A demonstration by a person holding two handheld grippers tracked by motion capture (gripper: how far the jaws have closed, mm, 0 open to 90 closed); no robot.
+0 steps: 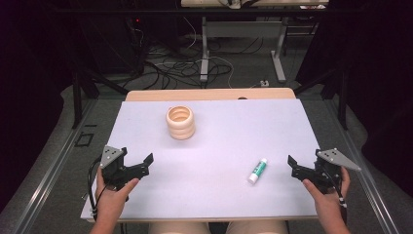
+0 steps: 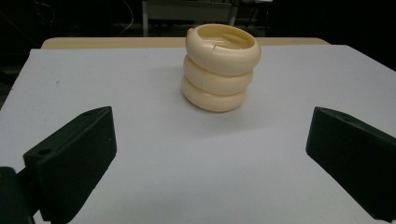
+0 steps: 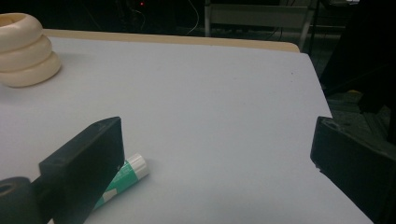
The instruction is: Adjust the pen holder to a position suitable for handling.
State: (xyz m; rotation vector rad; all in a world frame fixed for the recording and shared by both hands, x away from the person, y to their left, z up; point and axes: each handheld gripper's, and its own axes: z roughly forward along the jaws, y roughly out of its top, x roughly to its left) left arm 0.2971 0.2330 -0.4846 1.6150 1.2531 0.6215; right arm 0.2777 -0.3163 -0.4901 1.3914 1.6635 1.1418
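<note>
Glue stick (image 1: pixel 257 170) lies near right hand-held gripper (image 1: pixel 298 168).

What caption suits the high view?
Two open black grippers flank a green-and-white glue stick and cream ringed plastic holder.

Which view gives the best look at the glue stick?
The high view: the glue stick lies whole on the white table, white cap and green label plain. In the right gripper view its lower part hides behind a jaw. The left gripper view faces the cream ringed holder.
</note>
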